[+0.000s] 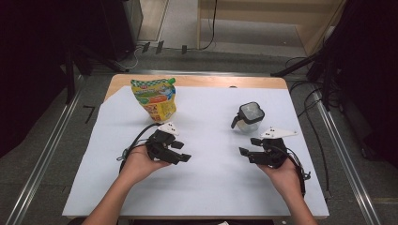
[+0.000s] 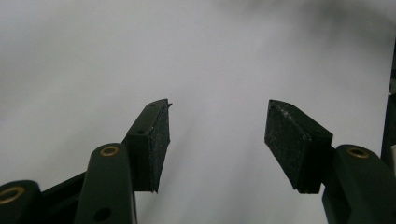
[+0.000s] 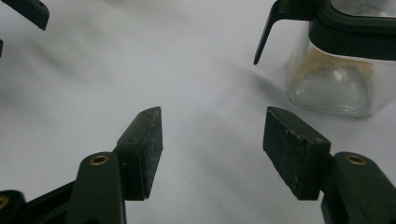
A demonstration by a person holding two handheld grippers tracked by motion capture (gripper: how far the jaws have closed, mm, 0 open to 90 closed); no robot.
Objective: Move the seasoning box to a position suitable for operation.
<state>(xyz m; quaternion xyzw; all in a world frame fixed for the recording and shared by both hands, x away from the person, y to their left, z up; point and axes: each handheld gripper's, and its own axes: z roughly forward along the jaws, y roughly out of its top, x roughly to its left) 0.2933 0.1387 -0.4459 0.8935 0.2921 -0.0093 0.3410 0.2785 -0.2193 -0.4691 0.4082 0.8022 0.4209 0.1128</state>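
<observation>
A yellow and green snack pouch stands upright at the back left of the white-covered table. To the right stands a small glass jar with a black flip lid; pale crumbs line the bottom of the jar. My left gripper rests low in front of the pouch and points right. Its jaws are open over bare white sheet, as the left gripper shows in its own view. My right gripper sits just in front of the jar, pointing left. In its own view the right gripper is open and holds nothing.
A wooden table edge shows behind the white sheet. Metal floor rails run along both sides, and cables lie on the floor at the right. One jaw of the left gripper shows at the top left of the right gripper view.
</observation>
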